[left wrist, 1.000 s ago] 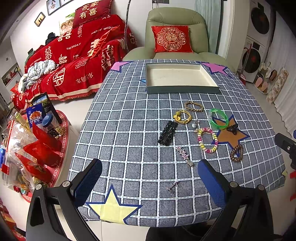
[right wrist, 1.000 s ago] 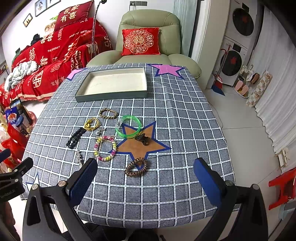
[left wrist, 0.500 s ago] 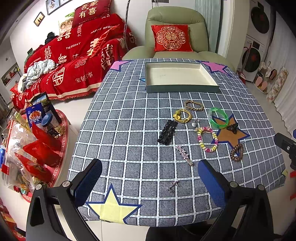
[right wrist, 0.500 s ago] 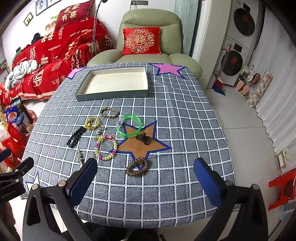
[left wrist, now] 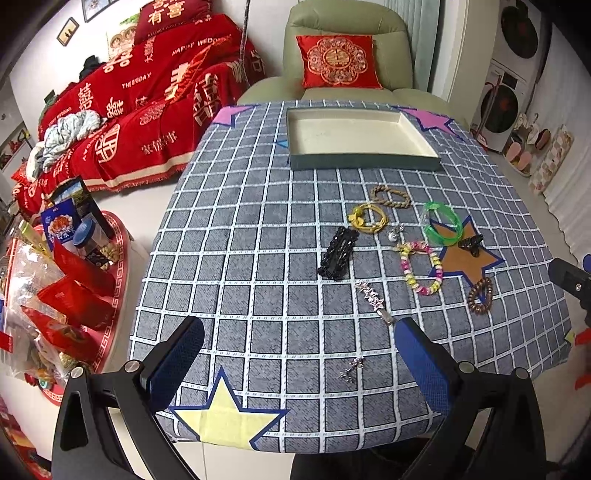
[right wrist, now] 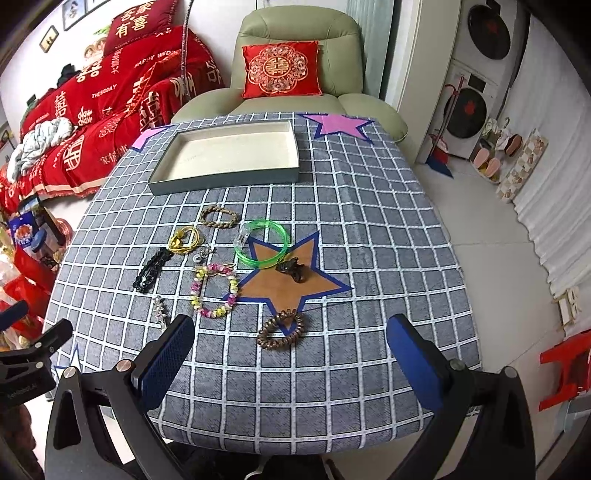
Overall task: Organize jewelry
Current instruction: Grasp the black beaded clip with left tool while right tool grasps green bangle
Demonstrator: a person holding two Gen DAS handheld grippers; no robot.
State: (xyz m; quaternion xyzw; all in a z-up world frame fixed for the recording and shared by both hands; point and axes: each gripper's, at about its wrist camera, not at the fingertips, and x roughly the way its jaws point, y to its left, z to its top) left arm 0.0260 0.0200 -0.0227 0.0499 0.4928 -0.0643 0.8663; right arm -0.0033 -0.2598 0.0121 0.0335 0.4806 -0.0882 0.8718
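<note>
Bright even light, sharp, fisheye-warped edges

This is a lived-in home, a sitting room dressed for a wedding. A sofa (left wrist: 147,110) lies under red throws with gold lettering, and a green armchair (right wrist: 295,48) carries a matching red cushion (right wrist: 281,69). Stacked washing machines (right wrist: 476,74) stand by the wall with slippers (right wrist: 487,164) on the floor beside them. Snack packets crowd a red tray (left wrist: 110,295) on the floor, and framed pictures (left wrist: 66,31) hang above the sofa.
</note>
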